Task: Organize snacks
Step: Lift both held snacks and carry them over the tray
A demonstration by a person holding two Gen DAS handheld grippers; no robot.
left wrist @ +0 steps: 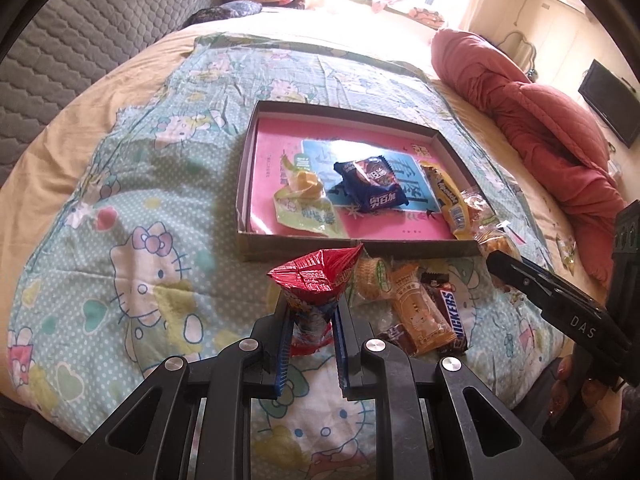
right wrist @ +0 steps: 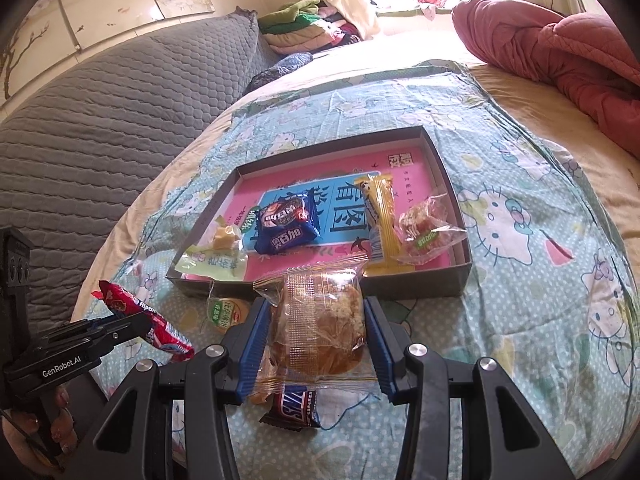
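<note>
A shallow cardboard box (left wrist: 360, 245) (right wrist: 420, 287) lies on the cartoon-cat blanket and holds a blue biscuit pack (left wrist: 370, 186) (right wrist: 286, 224), a green-and-yellow packet (left wrist: 304, 208) (right wrist: 212, 265), a yellow bar (left wrist: 445, 200) (right wrist: 380, 220) and a clear candy bag (right wrist: 428, 228). My left gripper (left wrist: 314, 308) (right wrist: 134, 326) is shut on a red snack packet (left wrist: 316, 276) (right wrist: 138, 310), held just before the box's near wall. My right gripper (right wrist: 316, 312) (left wrist: 496, 260) is shut on a clear-wrapped pastry (right wrist: 320, 324) (left wrist: 494, 240) near the box's front edge.
Loose on the blanket in front of the box lie a Snickers bar (left wrist: 450, 316) (right wrist: 294, 406), an orange packet (left wrist: 420, 312) and a small green-labelled cake (left wrist: 370, 284) (right wrist: 226, 312). A pink quilt (left wrist: 552, 128) (right wrist: 560, 48) is bunched at the right, a grey quilted cover (right wrist: 100, 140) at the left.
</note>
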